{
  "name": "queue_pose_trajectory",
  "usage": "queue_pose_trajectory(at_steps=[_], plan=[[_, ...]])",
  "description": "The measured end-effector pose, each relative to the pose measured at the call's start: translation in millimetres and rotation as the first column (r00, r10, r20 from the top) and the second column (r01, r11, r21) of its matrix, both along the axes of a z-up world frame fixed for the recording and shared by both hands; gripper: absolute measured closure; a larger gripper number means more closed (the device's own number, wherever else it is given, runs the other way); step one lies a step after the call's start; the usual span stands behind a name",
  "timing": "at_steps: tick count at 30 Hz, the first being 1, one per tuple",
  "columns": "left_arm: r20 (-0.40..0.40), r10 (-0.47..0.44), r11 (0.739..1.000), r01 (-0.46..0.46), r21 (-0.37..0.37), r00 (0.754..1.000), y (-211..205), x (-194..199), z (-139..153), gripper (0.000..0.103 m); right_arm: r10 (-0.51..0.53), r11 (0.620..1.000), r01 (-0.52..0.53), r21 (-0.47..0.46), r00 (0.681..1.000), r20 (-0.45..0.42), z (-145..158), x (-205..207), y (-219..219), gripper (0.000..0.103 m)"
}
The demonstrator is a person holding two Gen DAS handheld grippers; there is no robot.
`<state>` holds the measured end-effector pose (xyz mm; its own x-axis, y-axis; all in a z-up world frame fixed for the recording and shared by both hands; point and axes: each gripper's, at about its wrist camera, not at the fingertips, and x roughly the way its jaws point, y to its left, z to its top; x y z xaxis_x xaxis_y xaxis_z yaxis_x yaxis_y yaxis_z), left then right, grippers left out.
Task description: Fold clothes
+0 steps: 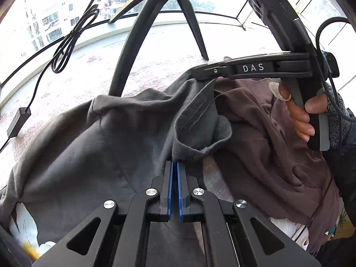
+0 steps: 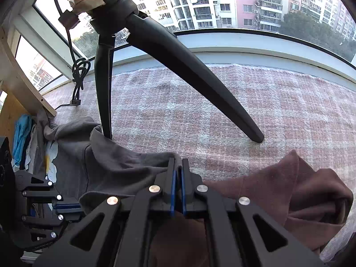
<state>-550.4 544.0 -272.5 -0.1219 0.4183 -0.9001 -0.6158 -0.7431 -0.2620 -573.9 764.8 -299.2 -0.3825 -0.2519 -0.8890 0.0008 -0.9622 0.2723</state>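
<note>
On a pink checked blanket (image 2: 255, 102) spread beside a window, we found a grey garment (image 1: 89, 144) bunched up at the left and a brown garment (image 1: 278, 144) crumpled at the right, the two touching where they met. We held the left gripper (image 1: 174, 164) with its blue-lined fingers (image 1: 170, 178) drawn together, and a fold of the grey garment's edge rose from between their tips, so we read it as clamped on that cloth. We held the right gripper (image 2: 178, 162) likewise pressed together; in the right wrist view its tips sat at a raised edge of the grey garment (image 2: 115, 164), with the brown garment (image 2: 289, 189) just to the right of them and beneath the gripper's body. In the left wrist view we saw the right gripper (image 1: 198, 72) from the side, its tips meeting a lifted ridge of grey cloth, and a hand (image 1: 304, 115) wrapped round its handle. In the right wrist view the left gripper (image 2: 66, 207) appeared at the near left, against the grey cloth. Farther off, a black tripod (image 2: 178, 71) stood on the blanket, one leg touching the far edge of the grey garment. A black cable (image 1: 66, 40) hung coiled at the far left. White fabric with a yellow patch (image 1: 26, 229) lay at the near left, partly under the grey garment.
</note>
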Motion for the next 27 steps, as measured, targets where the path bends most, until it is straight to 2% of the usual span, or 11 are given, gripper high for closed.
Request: queue_pose_trajectory(at_steps=[4,8,11,13,16,20,23,25,27], plan=[[-0.002,-0.009,1.000,0.009,-0.012,1.000,-1,4,-5,0.080,-0.004,1.000,0.003,0.017,1.000,0.023,-13,-5,3,0.099],[-0.042,-0.010,1.000,0.009,-0.025,0.999,1,13,2,0.079,-0.001,0.999,-0.001,0.049,1.000,0.031,-19,-4,6,0.099],[-0.074,-0.016,1.000,0.017,0.013,0.997,5,23,19,0.079,-0.003,0.999,0.001,0.055,0.999,0.032,-18,-3,9,0.099],[-0.122,-0.036,0.999,0.038,0.016,0.992,13,29,31,0.078,-0.004,0.999,0.002,0.053,0.999,0.033,-19,-2,12,0.099],[-0.160,-0.077,0.997,0.075,-0.021,0.984,31,30,32,0.068,-0.007,0.999,0.006,0.049,0.999,0.039,-19,-2,18,0.099],[-0.167,-0.074,0.992,0.056,-0.114,0.983,50,16,13,0.068,-0.011,0.999,0.010,0.043,0.999,0.044,-18,-3,21,0.099],[-0.143,-0.073,0.992,0.057,-0.113,0.987,53,6,3,0.074,-0.018,1.000,0.016,0.026,0.999,0.046,-18,-1,26,0.099],[-0.129,-0.069,0.994,0.057,-0.096,0.989,51,2,1,0.103,-0.021,1.000,0.021,0.014,0.999,0.049,-18,0,31,0.099],[-0.116,-0.063,0.996,0.056,-0.065,0.991,45,0,3,0.103,-0.025,1.000,0.025,0.002,0.998,0.051,-18,1,36,0.099]])
